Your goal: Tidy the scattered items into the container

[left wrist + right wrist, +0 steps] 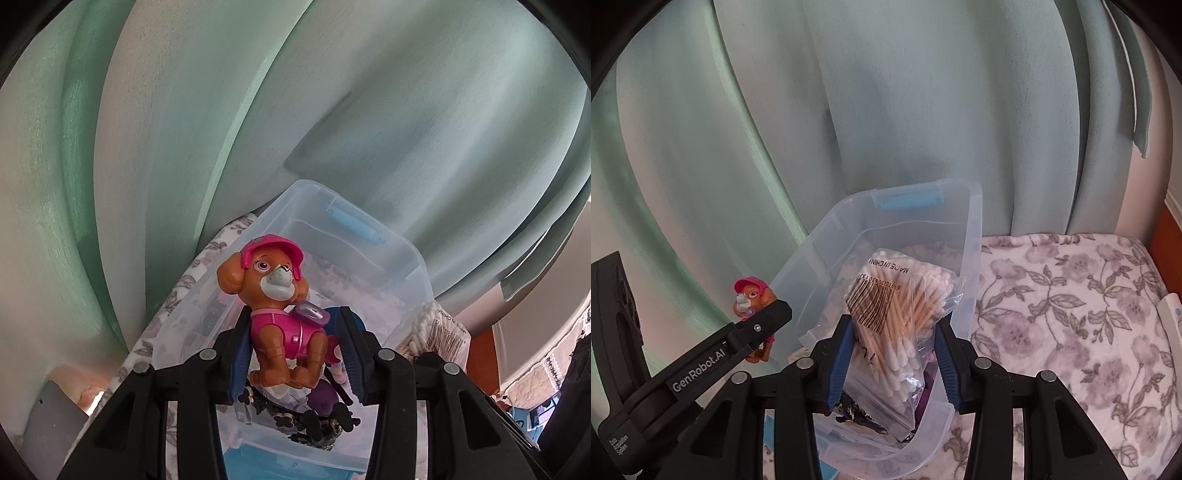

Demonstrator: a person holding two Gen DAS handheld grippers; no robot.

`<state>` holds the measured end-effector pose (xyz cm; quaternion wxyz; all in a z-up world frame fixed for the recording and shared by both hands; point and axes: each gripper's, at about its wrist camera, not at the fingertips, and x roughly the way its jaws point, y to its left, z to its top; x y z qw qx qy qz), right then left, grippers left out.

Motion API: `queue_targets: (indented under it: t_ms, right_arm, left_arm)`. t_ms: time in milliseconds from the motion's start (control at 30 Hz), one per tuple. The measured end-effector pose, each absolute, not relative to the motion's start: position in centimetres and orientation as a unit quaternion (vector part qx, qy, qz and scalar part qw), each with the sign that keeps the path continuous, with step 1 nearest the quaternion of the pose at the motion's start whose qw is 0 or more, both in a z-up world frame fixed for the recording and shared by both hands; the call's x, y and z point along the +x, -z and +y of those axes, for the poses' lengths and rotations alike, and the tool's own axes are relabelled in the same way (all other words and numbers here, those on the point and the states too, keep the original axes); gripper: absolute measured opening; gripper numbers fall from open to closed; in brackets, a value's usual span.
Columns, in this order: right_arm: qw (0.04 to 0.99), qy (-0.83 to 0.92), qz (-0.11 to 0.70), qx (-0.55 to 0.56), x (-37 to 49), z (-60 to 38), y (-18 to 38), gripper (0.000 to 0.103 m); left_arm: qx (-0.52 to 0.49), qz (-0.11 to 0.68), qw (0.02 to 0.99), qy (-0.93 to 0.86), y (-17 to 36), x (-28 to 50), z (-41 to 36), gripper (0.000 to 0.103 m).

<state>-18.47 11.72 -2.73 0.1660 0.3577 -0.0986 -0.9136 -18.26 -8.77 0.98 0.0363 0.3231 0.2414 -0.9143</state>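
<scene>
My left gripper [293,350] is shut on a toy dog [280,310] in a pink cap and pink vest, and holds it above the clear plastic container [369,236]. The toy dog [753,295] and the left gripper [768,317] also show in the right wrist view, just left of the container [971,229]. My right gripper [895,358] is shut on a clear bag of cotton swabs [901,306] and holds it over the container's inside. The bag [436,332] shows at the right in the left wrist view. Dark items [314,417] lie in the container's bottom.
The container stands on a floral blanket [1071,302]. A pale green curtain [886,110] hangs right behind it. An orange-brown wooden edge [1167,229] runs along the far right, with a white object [1172,314] beside it.
</scene>
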Motion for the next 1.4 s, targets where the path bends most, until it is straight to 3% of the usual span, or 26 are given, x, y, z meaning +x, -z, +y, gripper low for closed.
queue_targets:
  t_ms: [533, 967, 1400]
  right_arm:
    - [0.163, 0.915, -0.102, 0.355, -18.3, 11.8, 2.7, 0.048]
    - [0.141, 0.920, -0.111, 0.348, -17.0, 13.5, 1.1, 0.048]
    - [0.112, 0.917, -0.117, 0.366, -15.0, 16.7, 0.0, 0.057]
  left_arm:
    - [0.330, 0.233, 0.042, 0.914, -0.6, -18.4, -8.0, 0.046]
    - [0.332, 0.217, 0.026, 0.918, -2.2, -17.5, -6.5, 0.062]
    - [0.336, 0.172, 0.001, 0.926, -4.7, -15.8, -2.9, 0.075]
